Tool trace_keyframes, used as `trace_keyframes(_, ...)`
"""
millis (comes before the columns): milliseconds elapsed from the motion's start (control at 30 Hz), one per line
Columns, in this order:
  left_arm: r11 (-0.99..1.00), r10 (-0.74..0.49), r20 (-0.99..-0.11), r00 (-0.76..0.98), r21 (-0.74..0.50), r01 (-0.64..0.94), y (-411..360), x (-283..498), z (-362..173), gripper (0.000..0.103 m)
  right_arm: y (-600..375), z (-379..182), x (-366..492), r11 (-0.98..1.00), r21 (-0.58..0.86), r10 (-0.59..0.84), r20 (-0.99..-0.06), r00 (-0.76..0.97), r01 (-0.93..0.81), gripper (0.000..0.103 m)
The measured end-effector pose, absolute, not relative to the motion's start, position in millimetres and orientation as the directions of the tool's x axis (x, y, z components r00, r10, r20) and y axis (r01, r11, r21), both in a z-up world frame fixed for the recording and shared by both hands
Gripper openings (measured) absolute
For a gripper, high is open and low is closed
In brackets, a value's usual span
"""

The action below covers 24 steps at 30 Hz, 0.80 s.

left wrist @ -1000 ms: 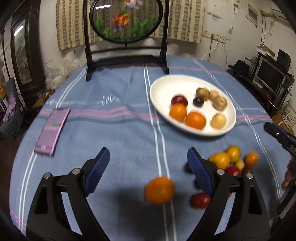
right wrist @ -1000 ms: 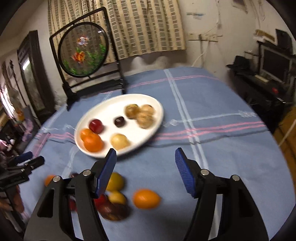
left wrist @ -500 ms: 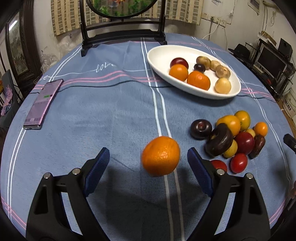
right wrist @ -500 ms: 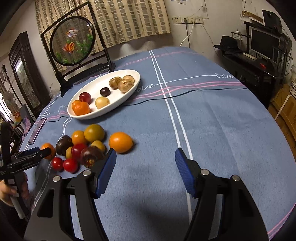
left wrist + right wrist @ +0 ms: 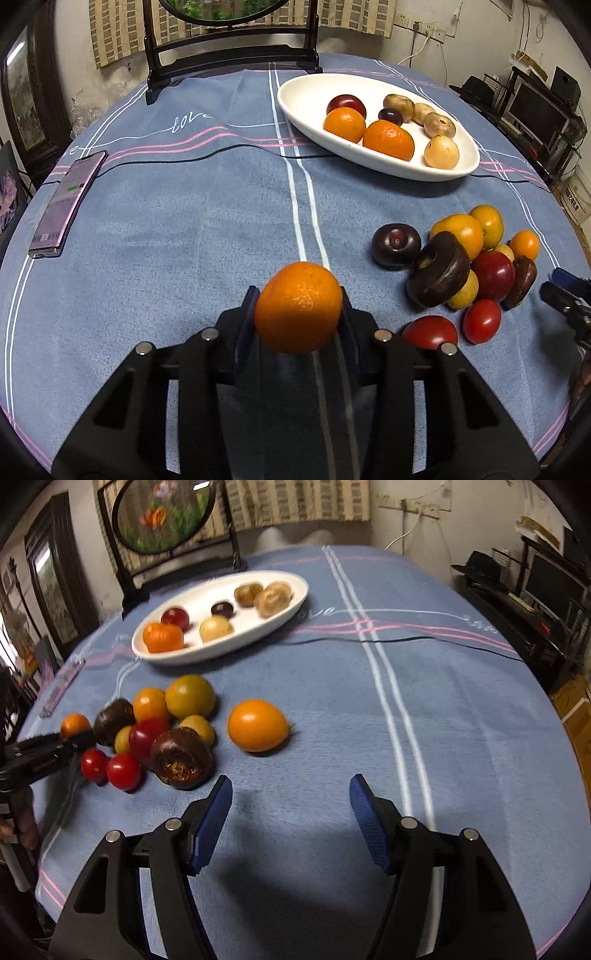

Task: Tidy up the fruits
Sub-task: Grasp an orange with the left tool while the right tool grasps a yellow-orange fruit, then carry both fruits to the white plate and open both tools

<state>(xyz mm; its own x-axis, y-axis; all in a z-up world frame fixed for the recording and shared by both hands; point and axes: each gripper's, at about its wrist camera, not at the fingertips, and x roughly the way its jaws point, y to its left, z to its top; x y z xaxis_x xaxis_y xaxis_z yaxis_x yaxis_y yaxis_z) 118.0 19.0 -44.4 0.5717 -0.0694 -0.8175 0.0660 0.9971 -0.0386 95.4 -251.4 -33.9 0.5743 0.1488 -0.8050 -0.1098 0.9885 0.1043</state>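
Observation:
My left gripper [image 5: 298, 314] is shut on an orange [image 5: 297, 307] just above the blue tablecloth. A white oval plate [image 5: 306, 96] at the back right holds two oranges, plums and brown fruits. A pile of loose fruit [image 5: 469, 266] lies on the cloth to the right of the gripper. In the right wrist view my right gripper [image 5: 291, 797] is open and empty, near a lone orange fruit [image 5: 257, 725] ahead and the pile [image 5: 159, 734] to its left. The plate [image 5: 288, 607] lies beyond. The left gripper [image 5: 44, 753] with its orange [image 5: 75, 725] shows at the far left.
A phone [image 5: 68, 203] lies on the cloth at the left. A black framed round screen [image 5: 229, 55] stands at the table's far edge. Shelves with electronics [image 5: 535, 110] stand off the table to the right. The table edge curves close on both sides.
My left gripper has closed on the orange that lay between its open jaws. My right gripper has moved nearer to the lone orange fruit and the pile, still open.

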Motion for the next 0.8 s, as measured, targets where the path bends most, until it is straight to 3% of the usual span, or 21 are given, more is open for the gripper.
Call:
trace_keyframes(233,0.997,-0.075,-0.818,0.571,-0.045,0.066,19.8,117.8,-44.5,0.042,-231.3,-36.8,129.6,0.988,0.071,0.138,-0.817,0.559,-0.140,0.066)
trace_keyframes(267,0.997,-0.075,-0.818,0.570,-0.045,0.066,19.8,118.1,-44.5,0.042,-229.8,-35.2,133.5,0.988,0.061,0.130,-0.815,0.565,-0.140,0.064)
trace_keyframes(333,0.997,-0.074,-0.818,0.570,-0.044,0.066,19.6,118.1,-44.4,0.041,-226.8,-35.7,138.8,0.986,0.062,0.137,-0.820,0.556,-0.152,0.047)
trace_keyframes(367,0.997,-0.075,-0.818,0.570,-0.045,0.066,19.8,118.1,-44.4,0.042,-225.6,-36.4,140.1,0.984,0.078,0.154,-0.820,0.551,-0.159,0.046)
trace_keyframes(800,0.996,-0.086,-0.820,0.566,-0.057,0.069,21.7,117.0,-42.4,0.040,-232.7,-14.2,105.2,0.974,0.134,0.220,-0.761,0.610,-0.185,0.044)
